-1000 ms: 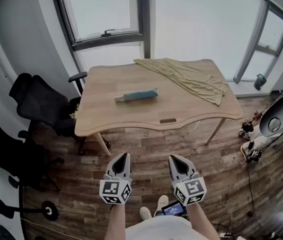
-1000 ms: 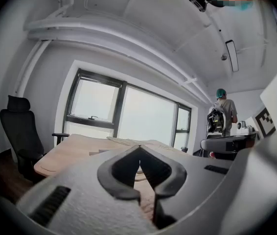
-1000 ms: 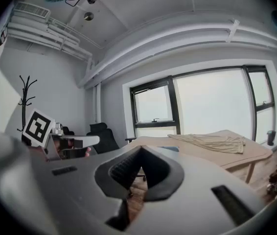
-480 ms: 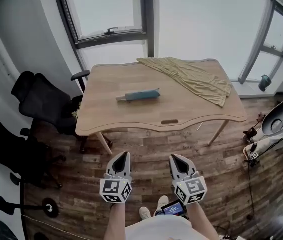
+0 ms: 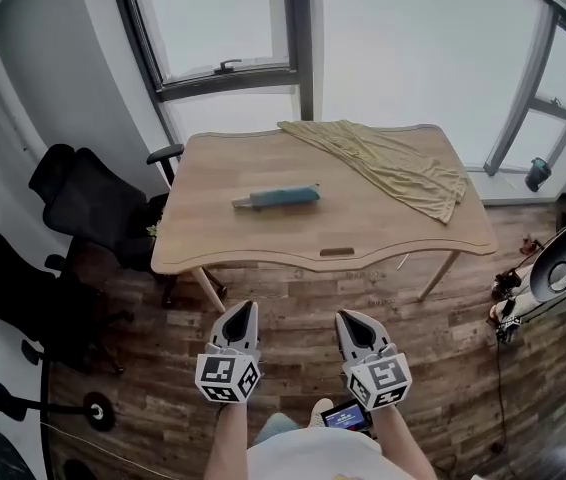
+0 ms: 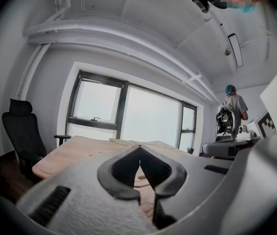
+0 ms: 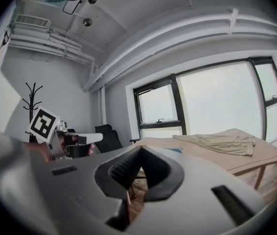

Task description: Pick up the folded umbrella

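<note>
Umbrella [image 5: 275,198] beyond left gripper [image 5: 246,308], right gripper [image 5: 344,316]

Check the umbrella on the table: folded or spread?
Folded. The umbrella lies flat on the wooden table as a slim, compact blue bundle, with no canopy spread.

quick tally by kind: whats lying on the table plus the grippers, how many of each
folded umbrella: 1
cloth: 1
grippers, the left gripper and the right gripper: 2
total: 4
</note>
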{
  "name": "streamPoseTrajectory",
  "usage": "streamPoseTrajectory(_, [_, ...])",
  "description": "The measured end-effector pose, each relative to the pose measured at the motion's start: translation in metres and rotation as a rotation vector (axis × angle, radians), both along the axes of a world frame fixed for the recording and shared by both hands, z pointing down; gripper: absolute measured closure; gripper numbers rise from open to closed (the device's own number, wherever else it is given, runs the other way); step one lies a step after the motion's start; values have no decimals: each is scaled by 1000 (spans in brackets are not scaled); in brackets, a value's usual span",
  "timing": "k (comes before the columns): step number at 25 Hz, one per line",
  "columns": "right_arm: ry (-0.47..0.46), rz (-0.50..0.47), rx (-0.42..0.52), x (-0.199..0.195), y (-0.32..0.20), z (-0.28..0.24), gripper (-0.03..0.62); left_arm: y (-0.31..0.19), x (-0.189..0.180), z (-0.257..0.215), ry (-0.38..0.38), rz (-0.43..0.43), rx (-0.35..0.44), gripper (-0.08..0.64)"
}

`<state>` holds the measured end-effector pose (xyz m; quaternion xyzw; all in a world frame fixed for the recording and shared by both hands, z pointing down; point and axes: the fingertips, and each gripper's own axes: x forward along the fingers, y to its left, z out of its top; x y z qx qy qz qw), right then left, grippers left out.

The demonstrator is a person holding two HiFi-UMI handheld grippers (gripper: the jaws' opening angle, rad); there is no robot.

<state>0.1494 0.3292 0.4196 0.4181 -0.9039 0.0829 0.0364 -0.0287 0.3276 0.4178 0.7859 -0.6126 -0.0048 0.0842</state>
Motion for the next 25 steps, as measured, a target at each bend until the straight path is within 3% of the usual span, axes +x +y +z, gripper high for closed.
streamPoseTrajectory(2, [-1, -9, -1, 2, -5, 1, 584, -2, -1, -4, 50, -11, 20, 540])
streamPoseTrajectory(6, [-9, -23, -10, 3, -24, 2, 583, -19, 1, 0, 19, -8, -1, 540])
streamPoseTrajectory(11, [11, -36, -13, -7, -63, 10, 584, -61, -4, 10, 89, 25, -2, 540])
streamPoseTrajectory(21, [4, 2, -38, -49, -203, 9, 584, -213, -37, 18, 30, 81, -26, 540])
streamPoseTrajectory(25, [14, 27, -49, -70, -258, 9, 584, -274, -49, 15, -6, 146, -21, 540])
